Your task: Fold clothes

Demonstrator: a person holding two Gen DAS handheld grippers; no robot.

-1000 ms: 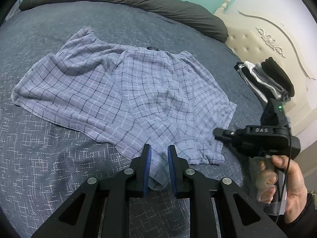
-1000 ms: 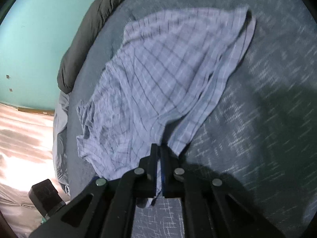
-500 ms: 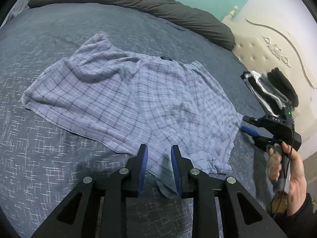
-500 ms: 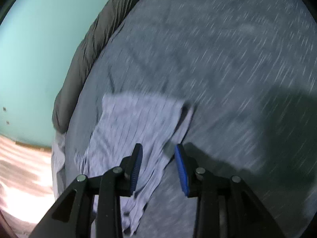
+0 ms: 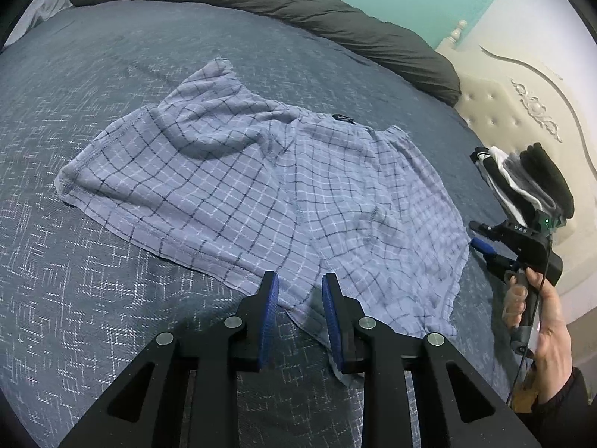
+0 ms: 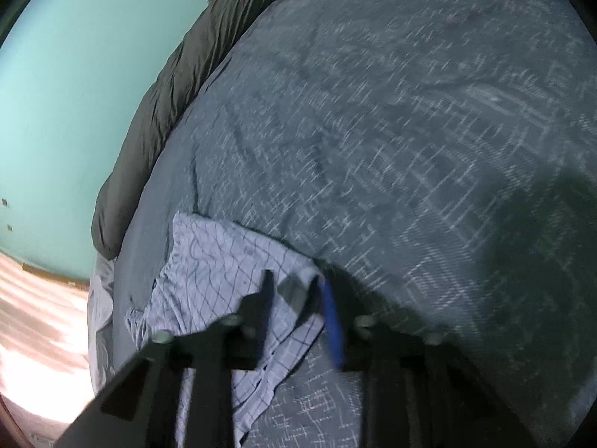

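Observation:
A pair of light blue checked shorts (image 5: 268, 201) lies spread on the dark blue bedspread (image 5: 93, 74), waistband at the far side, with some wrinkles. My left gripper (image 5: 296, 291) is open and empty, its blue pads just above the shorts' near hem. My right gripper (image 5: 485, 246) is open and empty, held in a hand beside the shorts' right edge. In the blurred right wrist view the right gripper (image 6: 296, 291) hovers over one corner of the shorts (image 6: 220, 261).
A dark grey duvet roll (image 5: 298, 11) lies along the far side of the bed. A stack of folded black and white clothes (image 5: 530, 175) sits at the right by the cream headboard (image 5: 522, 104). The teal wall (image 6: 74, 93) is behind.
Both grippers opened and let go of the shorts. The left gripper pulled back and up a little. The right gripper swung away to the shorts' right edge.

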